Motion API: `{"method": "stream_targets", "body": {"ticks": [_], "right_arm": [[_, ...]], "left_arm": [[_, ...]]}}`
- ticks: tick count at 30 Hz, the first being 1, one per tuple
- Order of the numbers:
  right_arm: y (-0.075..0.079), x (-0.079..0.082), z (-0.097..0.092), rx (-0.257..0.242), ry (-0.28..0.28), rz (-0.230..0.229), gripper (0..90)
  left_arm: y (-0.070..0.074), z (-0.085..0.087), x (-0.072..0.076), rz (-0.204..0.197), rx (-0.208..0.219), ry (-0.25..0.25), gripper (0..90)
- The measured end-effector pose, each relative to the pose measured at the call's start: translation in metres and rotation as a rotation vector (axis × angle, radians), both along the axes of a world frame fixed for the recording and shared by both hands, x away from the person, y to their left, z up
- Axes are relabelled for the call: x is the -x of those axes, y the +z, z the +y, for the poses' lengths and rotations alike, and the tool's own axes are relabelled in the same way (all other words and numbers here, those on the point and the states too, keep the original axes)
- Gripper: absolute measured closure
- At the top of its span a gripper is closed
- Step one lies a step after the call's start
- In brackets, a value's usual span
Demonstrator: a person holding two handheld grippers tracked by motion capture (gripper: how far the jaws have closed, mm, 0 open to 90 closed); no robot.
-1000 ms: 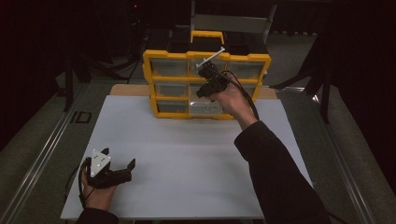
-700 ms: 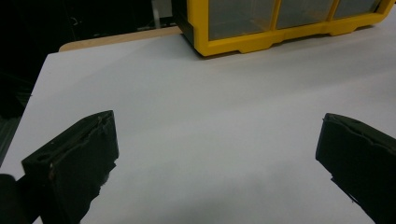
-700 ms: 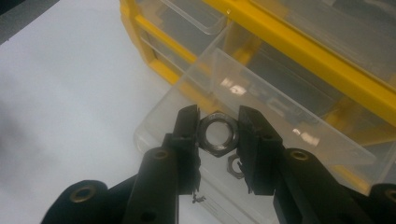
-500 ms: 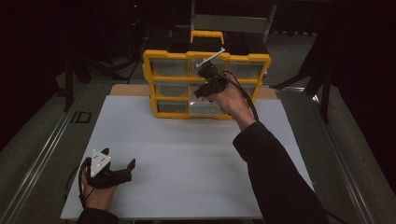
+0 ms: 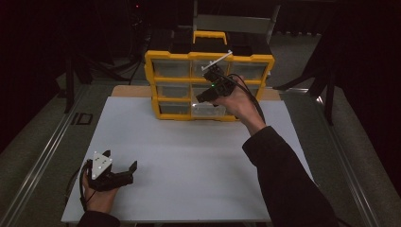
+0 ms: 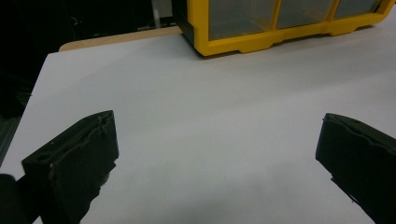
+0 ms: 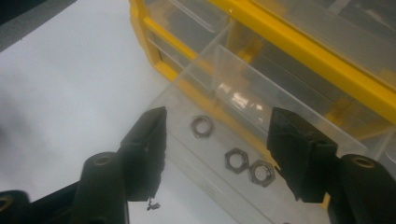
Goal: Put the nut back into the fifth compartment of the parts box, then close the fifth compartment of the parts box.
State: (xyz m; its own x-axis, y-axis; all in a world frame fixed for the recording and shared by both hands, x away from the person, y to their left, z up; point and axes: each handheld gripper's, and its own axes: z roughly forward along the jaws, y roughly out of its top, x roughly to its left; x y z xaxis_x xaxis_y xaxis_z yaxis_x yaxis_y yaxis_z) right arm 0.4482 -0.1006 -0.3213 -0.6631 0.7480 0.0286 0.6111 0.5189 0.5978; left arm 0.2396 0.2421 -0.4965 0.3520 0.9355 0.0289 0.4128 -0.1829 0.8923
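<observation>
A yellow organizer [image 5: 170, 56] with clear drawers stands at the back of the white table. One clear drawer [image 7: 196, 158] of its bottom row is pulled out, and three hex nuts [image 7: 237, 160] lie on its floor. My right gripper [image 5: 207, 97] hovers over that drawer and points down into it. Its jaws have just been opening. They stand apart in the right gripper view [image 7: 218, 120] with nothing pressed between the pads. My left gripper [image 5: 120, 160] rests near the front left of the table. It is open and empty [image 6: 217, 123].
The white table top [image 5: 189, 156] stretches wide between the organizer and the front edge. The organizer's lower yellow frame [image 6: 233, 44] lies ahead of the left gripper. Dark floor and metal rails flank the table.
The right hand has stayed at the organizer's front with only a slight shift. The left gripper has not moved.
</observation>
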Motion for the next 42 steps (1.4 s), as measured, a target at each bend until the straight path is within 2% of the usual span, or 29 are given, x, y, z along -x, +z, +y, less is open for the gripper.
{"method": "stream_targets", "body": {"ticks": [3, 8, 26, 31, 36, 42], "right_arm": [[0.001, 0.001, -0.004, -0.002, 0.009, -0.010, 35.5], [0.004, 0.007, -0.009, 0.004, 0.054, -0.023, 34.1], [0.002, 0.019, -0.023, 0.019, 0.081, -0.051, 33.0], [0.001, 0.024, -0.026, 0.005, 0.089, -0.058, 33.2], [-0.001, 0.031, -0.032, -0.012, 0.099, -0.085, 33.3], [-0.002, 0.040, -0.040, -0.048, 0.100, -0.105, 34.9]], "left_arm": [[0.000, 0.000, 0.000, 0.000, 0.002, 0.001, 0.0], [-0.001, 0.000, -0.002, 0.002, 0.004, 0.001, 0.0], [-0.001, 0.000, 0.000, -0.002, 0.002, 0.003, 0.0], [0.000, 0.001, 0.000, -0.002, 0.005, 0.007, 0.0], [0.000, 0.000, 0.000, 0.000, 0.002, 0.005, 0.0], [0.000, 0.001, 0.001, 0.001, 0.001, 0.004, 0.0]]}}
